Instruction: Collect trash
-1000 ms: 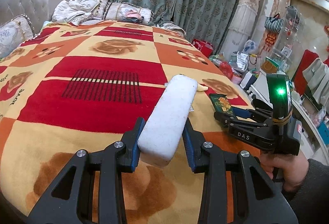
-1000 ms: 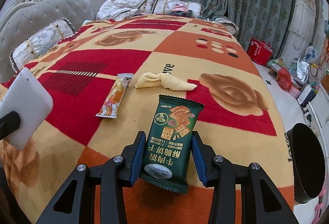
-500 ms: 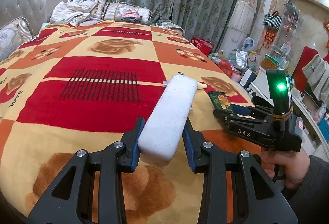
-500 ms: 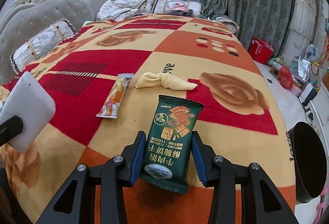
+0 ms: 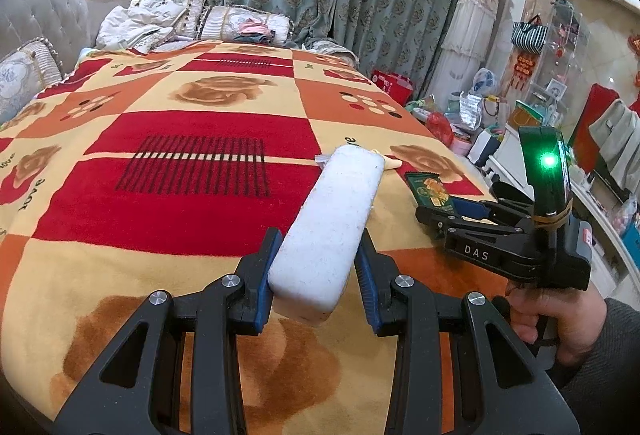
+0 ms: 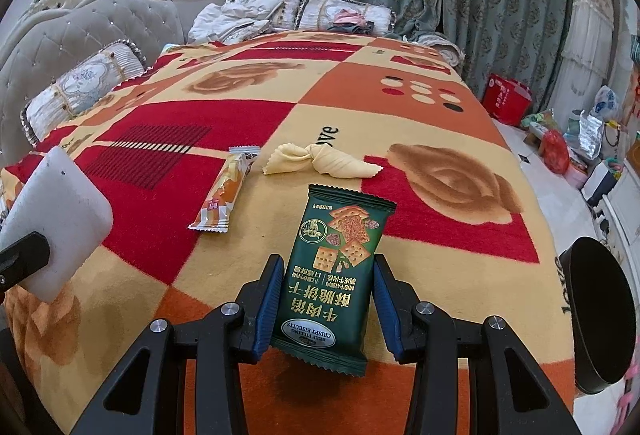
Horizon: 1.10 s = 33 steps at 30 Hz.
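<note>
Between the right claw (image 6: 326,309) pads, the biscuit packet (image 6: 335,271) points lengthwise away.

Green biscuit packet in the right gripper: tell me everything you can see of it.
The biscuit packet is a dark green, glossy, sealed wrapper with crimped zigzag ends, printed with square crackers, Chinese characters and "crispy biscuits", which read upside down from the right wrist. The right gripper has its blue pads pressed against the packet's long edges near its lower end, holding it above the blanket, its far end tilted up and away. Nothing else touches it. It looks flat and uncrushed.
</note>
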Each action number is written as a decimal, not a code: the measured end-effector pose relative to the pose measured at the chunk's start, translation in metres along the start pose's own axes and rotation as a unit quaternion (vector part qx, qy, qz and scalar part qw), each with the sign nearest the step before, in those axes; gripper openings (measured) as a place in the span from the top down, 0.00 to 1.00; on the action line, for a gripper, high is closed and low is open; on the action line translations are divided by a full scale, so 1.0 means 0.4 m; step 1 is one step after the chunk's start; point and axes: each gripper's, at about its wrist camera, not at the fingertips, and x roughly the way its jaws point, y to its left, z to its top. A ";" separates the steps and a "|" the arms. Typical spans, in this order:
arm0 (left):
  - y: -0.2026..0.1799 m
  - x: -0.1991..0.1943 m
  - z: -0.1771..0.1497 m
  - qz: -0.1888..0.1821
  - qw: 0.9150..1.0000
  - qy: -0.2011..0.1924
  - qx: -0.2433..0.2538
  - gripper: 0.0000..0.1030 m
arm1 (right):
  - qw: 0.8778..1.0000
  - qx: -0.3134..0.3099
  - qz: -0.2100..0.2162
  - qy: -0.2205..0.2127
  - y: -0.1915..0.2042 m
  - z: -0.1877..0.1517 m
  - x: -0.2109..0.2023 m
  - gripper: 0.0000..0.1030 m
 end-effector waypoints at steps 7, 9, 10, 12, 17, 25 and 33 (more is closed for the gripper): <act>0.007 -0.002 0.004 -0.002 1.000 -0.004 -0.009 0.67 | 1.000 -0.003 0.000 0.003 0.001 0.000 0.002 0.59; 0.010 -0.002 0.006 -0.003 1.000 -0.004 -0.011 0.67 | 1.000 -0.003 0.000 0.004 0.002 0.001 0.003 0.59; 0.010 -0.004 0.008 -0.004 1.000 -0.005 -0.011 0.67 | 1.000 -0.004 0.000 0.004 0.001 0.000 0.003 0.59; 0.011 -0.005 0.008 -0.005 1.000 -0.005 -0.011 0.67 | 1.000 -0.003 -0.001 0.004 0.002 0.001 0.004 0.59; 0.012 -0.005 0.008 -0.005 1.000 -0.005 -0.012 0.67 | 1.000 -0.004 -0.002 0.003 0.002 0.000 0.003 0.59; 0.004 -0.006 0.010 -0.008 1.000 -0.006 -0.009 0.67 | 1.000 -0.003 -0.005 0.001 0.004 0.000 0.001 0.59; 0.008 -0.003 0.010 -0.001 1.000 -0.005 -0.009 0.67 | 1.000 0.000 0.001 -0.002 0.004 0.000 -0.003 0.59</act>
